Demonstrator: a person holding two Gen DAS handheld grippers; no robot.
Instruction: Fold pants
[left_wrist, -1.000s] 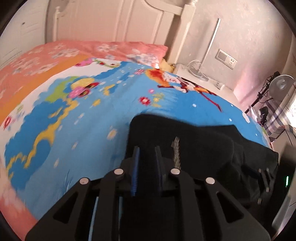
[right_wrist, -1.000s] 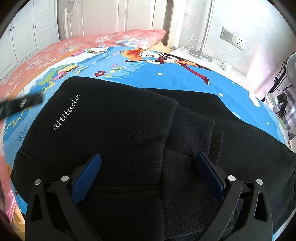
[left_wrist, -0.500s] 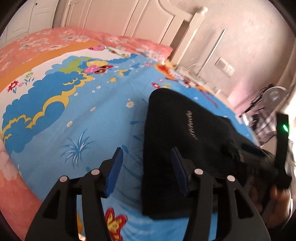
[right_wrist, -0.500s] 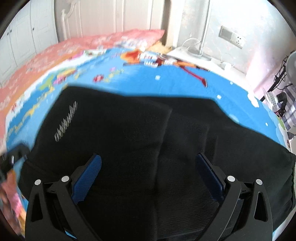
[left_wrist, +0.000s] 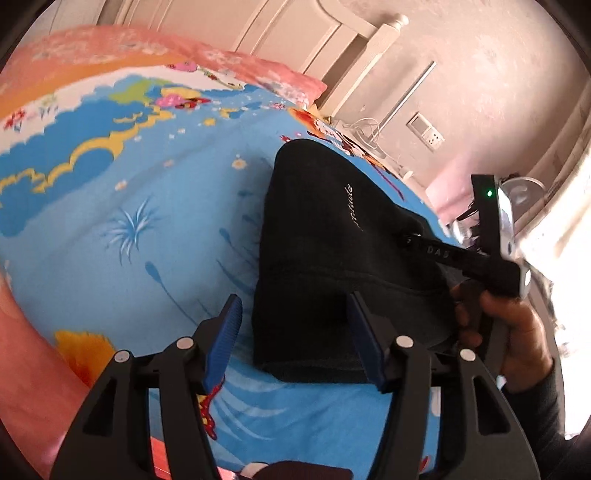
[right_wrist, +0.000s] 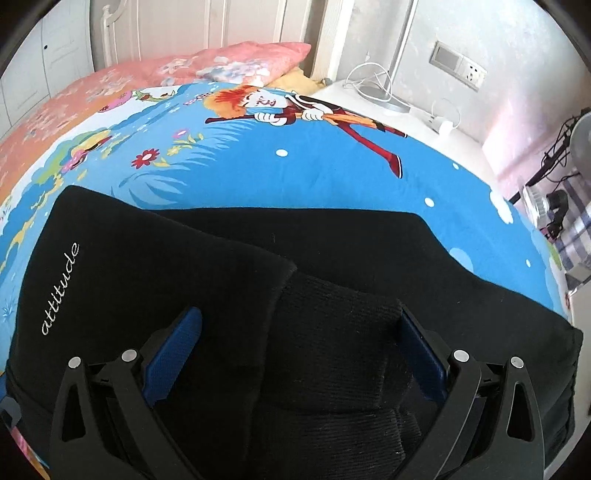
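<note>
On the bed, over a bright blue cartoon-print bedsheet (left_wrist: 155, 229), lie the black fleece pants (left_wrist: 325, 251), already doubled into a thick, roughly rectangular bundle with the small white "attitude" script (right_wrist: 59, 288) showing on the top layer. Starting at the left, the left gripper (left_wrist: 295, 339) hangs just above the near left corner of the bundle, its blue-padded fingers (left_wrist: 225, 332) spread apart and holding nothing; one finger is over the bare sheet and the other is over the cloth. Moving across, the ribbed cuff end (right_wrist: 340, 332) of the pants lies on top of the folded layer toward the middle, a little lumpy and not squared with the edge beneath it. Further right, the right gripper (right_wrist: 295, 350) sits low over that cuff, its fingers also wide apart and gripping nothing, while the person's hand (left_wrist: 517, 325) grips its handle. Beyond, a pink floral pillow (right_wrist: 236, 62) rests at the white headboard.

To my eye the fold is laid down and both tools are free, so this is the tidying stage. The next move probably calls for closing each gripper on a near edge and making one more fold, or pressing the cuff flat.
</note>
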